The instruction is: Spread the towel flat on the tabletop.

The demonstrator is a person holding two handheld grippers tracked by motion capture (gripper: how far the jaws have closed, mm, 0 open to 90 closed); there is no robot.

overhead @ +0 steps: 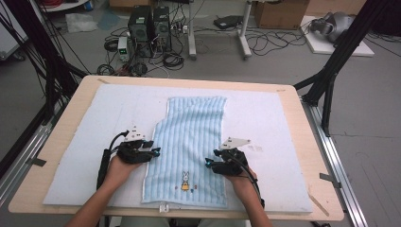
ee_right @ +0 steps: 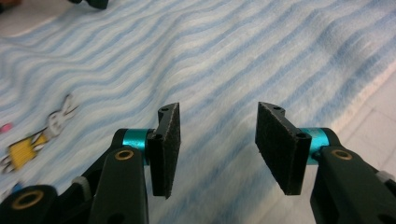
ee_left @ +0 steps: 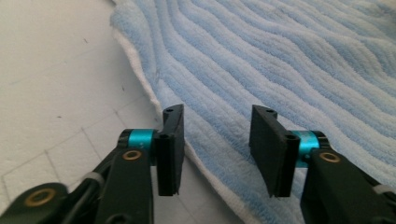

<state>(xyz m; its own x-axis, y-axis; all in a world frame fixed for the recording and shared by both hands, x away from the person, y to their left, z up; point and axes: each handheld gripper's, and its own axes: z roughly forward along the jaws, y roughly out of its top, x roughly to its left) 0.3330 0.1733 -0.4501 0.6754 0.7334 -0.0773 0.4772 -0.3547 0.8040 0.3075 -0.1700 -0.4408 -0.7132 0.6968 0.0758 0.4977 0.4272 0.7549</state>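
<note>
A blue striped towel (overhead: 189, 151) is lying folded into a long strip near the bench's (overhead: 302, 142) front edge. The left tool (overhead: 153, 152) and right tool (overhead: 209, 163) are hovering open-jawed at its side edges, gripping nothing; further folding seems to be remaining.

We log the right gripper (ee_right: 217, 140): black jaws parted, nothing between the pads, poised over the blue striped towel (ee_right: 224, 56). We note a rabbit motif (ee_right: 58, 119) on the towel at left, and pale mat (ee_right: 378, 109) at right.
</note>
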